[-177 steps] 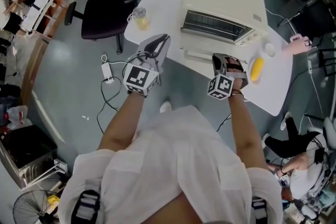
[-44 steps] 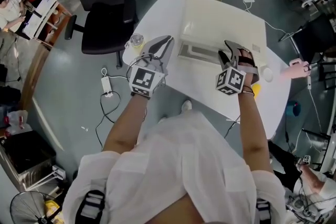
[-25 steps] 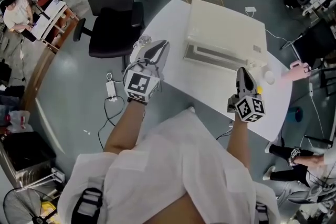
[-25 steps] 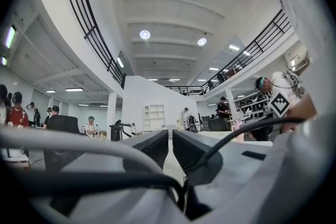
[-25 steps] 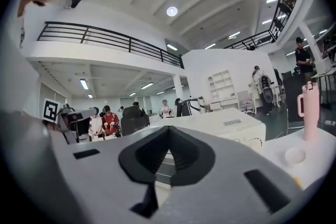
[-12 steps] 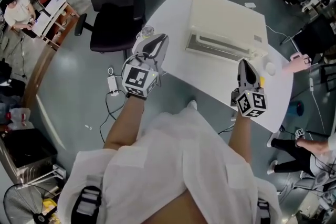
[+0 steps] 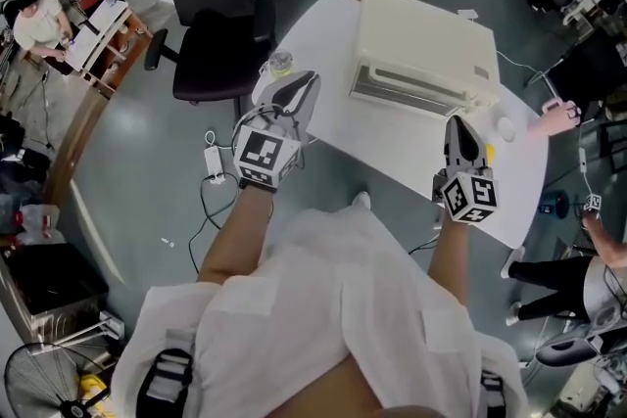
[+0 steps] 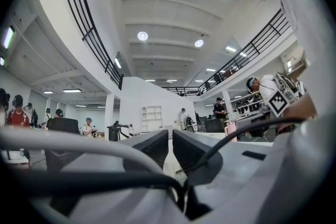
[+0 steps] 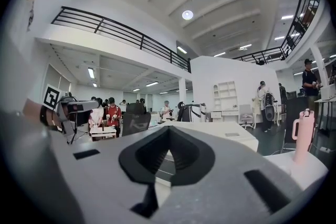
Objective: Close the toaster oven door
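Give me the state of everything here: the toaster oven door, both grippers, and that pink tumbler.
toaster oven door, closed
left gripper, jaws a narrow gap apart, nothing between them
right gripper, shut, empty
pink tumbler, upright

1. Oven (image 7: 426,34): cream-white box with a flat, plain top. It stands upright on the white table (image 7: 392,147), set back from the near edge, with its front toward the person.
2. Door (image 7: 407,85): shut, upright and flush against the oven front. From above it reads as a narrow greyish strip across most of the front's width.
3. Right gripper view: the oven (image 9: 231,139) sits level ahead, its cream top showing a small grey mark; the front is mostly hidden.
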`<state>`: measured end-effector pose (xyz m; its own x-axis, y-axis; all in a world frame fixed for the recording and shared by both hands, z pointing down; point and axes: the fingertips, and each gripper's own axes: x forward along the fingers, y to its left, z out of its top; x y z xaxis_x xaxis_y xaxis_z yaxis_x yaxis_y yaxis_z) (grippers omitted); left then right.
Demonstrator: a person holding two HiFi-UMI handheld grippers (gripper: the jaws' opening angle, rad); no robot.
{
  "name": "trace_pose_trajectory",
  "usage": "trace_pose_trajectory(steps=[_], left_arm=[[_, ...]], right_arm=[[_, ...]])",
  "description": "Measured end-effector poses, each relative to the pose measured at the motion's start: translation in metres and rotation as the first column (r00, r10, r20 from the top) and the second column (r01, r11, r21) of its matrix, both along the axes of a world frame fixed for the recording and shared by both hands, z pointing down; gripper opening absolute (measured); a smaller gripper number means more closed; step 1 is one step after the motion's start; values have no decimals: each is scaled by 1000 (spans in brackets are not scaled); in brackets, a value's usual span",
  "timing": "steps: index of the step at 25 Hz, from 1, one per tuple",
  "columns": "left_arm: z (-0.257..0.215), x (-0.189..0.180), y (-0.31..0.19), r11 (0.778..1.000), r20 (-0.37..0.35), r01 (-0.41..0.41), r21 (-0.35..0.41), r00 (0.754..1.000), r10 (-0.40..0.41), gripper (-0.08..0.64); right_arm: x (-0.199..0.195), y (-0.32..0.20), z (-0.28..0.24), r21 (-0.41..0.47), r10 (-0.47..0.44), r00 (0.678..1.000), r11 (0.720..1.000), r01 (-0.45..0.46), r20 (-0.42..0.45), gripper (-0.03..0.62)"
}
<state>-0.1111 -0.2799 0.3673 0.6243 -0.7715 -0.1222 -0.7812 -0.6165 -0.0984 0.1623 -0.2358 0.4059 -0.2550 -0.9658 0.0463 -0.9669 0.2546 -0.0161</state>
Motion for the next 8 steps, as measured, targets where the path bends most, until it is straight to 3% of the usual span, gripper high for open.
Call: trace_pose_trajectory(steps=[8], left_arm=[[-10, 5, -5, 1000, -8, -2, 20, 1000, 2, 26]], right_arm=[[8, 9, -1, -3, 19, 1000, 1000, -19, -13, 2]])
